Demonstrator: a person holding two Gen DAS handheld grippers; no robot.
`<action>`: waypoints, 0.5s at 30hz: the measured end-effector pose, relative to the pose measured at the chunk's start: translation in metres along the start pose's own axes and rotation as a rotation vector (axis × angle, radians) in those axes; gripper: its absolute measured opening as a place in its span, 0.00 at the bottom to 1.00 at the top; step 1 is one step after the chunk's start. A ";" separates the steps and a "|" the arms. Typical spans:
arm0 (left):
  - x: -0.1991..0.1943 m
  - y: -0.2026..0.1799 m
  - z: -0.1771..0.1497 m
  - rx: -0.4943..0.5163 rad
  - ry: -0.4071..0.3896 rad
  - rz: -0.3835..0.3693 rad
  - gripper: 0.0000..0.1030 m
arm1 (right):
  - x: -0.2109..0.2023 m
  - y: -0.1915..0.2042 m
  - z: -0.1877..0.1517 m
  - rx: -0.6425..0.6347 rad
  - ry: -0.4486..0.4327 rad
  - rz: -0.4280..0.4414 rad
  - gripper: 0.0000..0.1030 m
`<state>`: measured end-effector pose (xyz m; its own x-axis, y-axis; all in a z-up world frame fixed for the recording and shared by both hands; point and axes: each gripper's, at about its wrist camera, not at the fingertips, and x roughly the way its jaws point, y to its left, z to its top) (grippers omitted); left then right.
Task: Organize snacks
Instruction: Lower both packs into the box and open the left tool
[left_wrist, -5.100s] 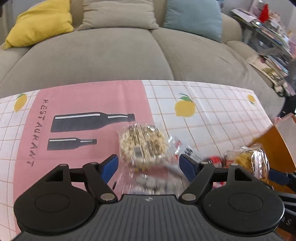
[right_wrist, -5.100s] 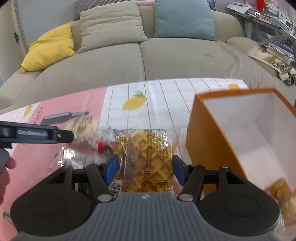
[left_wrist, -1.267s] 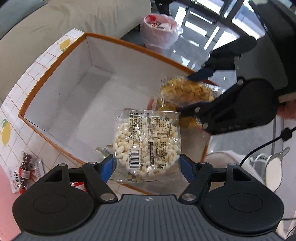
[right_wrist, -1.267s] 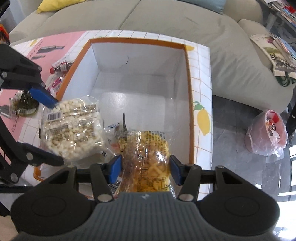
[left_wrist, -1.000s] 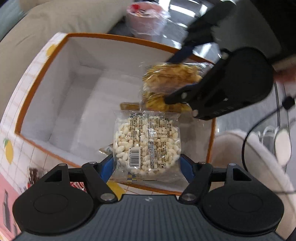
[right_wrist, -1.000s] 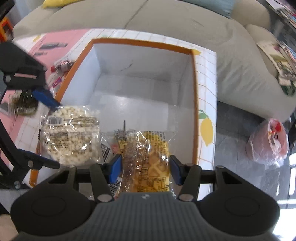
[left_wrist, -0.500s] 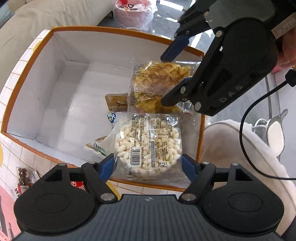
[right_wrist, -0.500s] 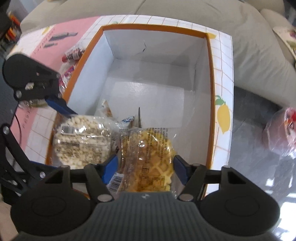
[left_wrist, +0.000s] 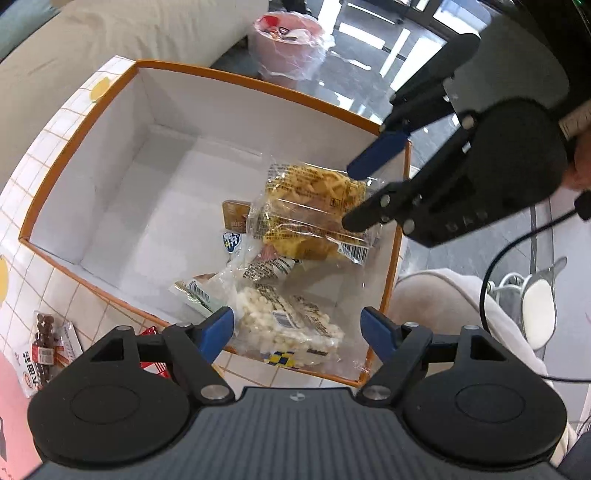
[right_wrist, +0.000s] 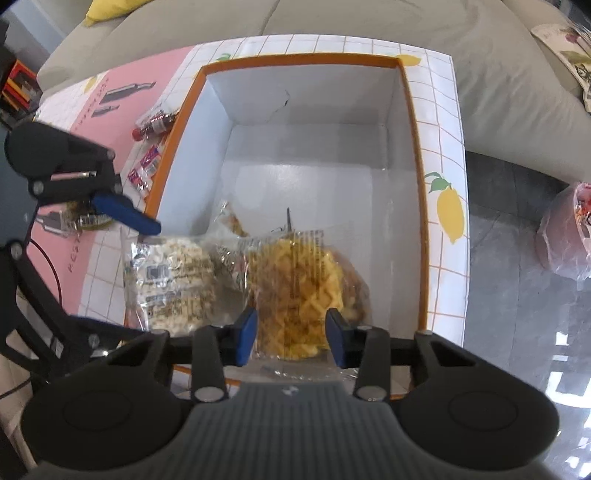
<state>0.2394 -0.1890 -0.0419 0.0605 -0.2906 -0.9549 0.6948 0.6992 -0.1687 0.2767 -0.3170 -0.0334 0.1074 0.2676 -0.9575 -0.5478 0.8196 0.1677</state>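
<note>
left gripper (left_wrist: 297, 326) jaws apart, just been closing slightly, nothing gripped | right gripper (right_wrist: 291, 338) jaws just been closing, straddle clear yellow waffle pack (right_wrist: 306, 280), contact unclear | orange-rimmed white cardboard box (left_wrist: 110, 173) holds waffle pack, clear white puffed-snack pack (left_wrist: 284, 325), small wrappers | left view only: dark-candy pack (left_wrist: 46, 339) outside box

Grey sofa (right_wrist: 369, 18), pink bin bag (left_wrist: 288, 48)
</note>
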 end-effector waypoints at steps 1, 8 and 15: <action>-0.001 0.000 0.000 -0.006 0.000 0.014 0.77 | -0.001 0.001 -0.001 -0.005 0.002 -0.002 0.39; -0.002 -0.001 -0.005 -0.019 -0.004 0.082 0.60 | 0.002 0.002 -0.001 -0.015 -0.014 -0.059 0.42; 0.014 -0.003 -0.003 -0.073 0.007 0.083 0.55 | 0.025 0.012 -0.005 -0.014 0.045 0.011 0.33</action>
<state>0.2362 -0.1935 -0.0556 0.1111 -0.2253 -0.9679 0.6336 0.7664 -0.1057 0.2690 -0.3029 -0.0560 0.0641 0.2538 -0.9651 -0.5604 0.8094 0.1756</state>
